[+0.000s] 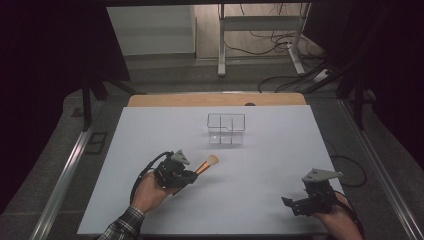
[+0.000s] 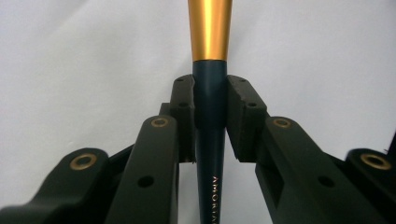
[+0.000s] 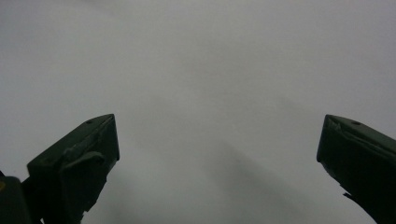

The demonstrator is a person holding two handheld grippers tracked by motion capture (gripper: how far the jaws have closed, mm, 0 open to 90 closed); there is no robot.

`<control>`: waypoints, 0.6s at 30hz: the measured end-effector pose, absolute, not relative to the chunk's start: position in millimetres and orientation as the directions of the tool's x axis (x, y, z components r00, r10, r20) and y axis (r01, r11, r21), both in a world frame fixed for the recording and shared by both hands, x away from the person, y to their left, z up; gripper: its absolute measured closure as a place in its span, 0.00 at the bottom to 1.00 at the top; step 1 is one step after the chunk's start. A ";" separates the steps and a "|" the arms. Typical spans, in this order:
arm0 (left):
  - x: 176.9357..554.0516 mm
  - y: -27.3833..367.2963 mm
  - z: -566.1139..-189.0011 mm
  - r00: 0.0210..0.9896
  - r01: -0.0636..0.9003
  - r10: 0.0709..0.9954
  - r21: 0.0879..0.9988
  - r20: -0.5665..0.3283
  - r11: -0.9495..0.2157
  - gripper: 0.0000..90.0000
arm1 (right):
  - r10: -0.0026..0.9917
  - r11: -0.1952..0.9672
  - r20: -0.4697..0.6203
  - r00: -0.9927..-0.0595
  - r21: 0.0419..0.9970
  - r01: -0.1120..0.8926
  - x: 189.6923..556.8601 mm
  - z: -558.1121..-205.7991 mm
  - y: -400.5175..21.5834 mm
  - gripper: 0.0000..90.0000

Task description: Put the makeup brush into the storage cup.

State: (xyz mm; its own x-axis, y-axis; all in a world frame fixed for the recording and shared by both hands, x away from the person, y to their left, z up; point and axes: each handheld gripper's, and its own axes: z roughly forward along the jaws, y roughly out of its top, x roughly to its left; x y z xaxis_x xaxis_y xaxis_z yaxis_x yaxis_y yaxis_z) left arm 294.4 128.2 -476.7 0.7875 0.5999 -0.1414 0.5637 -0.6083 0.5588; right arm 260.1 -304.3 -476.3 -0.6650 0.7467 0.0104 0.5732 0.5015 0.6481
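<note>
Between the left gripper (image 1: 192, 176) fingers (image 2: 183, 109), a makeup brush (image 1: 206, 165) is clamped at its dark blue handle just below the gold ferrule, pads pressing both sides, w/ the pale bristle tip sticking out past the fingertips toward a clear divided organizer (image 1: 226, 128) standing farther up the white desk (image 1: 260, 165), well apart from the brush. Over at the right, the right gripper (image 1: 291, 205) rests low near the desk's front edge, fingers (image 3: 74, 163) spread wide w/ nothing between them but bare desk.
</note>
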 end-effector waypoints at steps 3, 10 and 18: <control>292.3 129.7 -476.5 0.783 0.569 0.605 0.563 -0.147 -0.600 0.83 | 0.748 0.499 0.010 -0.664 0.651 0.572 260.1 -476.1 -304.3 0.00; 285.4 131.1 -472.8 0.780 0.564 0.608 0.588 -0.149 -0.580 0.83 | 0.744 0.496 0.012 -0.668 0.660 0.564 259.5 -474.6 -303.3 0.00; 275.2 132.3 -467.8 0.781 0.549 0.608 0.621 -0.144 -0.559 0.83 | 0.736 0.482 0.020 -0.677 0.687 0.544 258.4 -471.5 -301.9 0.00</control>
State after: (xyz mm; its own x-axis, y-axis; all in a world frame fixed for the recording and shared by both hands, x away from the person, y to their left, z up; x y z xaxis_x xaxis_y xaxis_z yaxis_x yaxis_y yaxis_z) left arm 275.2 132.3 -467.8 0.7807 0.6082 -0.1435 0.5494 -0.5586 0.6214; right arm 258.4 -301.9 -471.5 -0.6766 0.7361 0.0200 0.5444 0.4818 0.6866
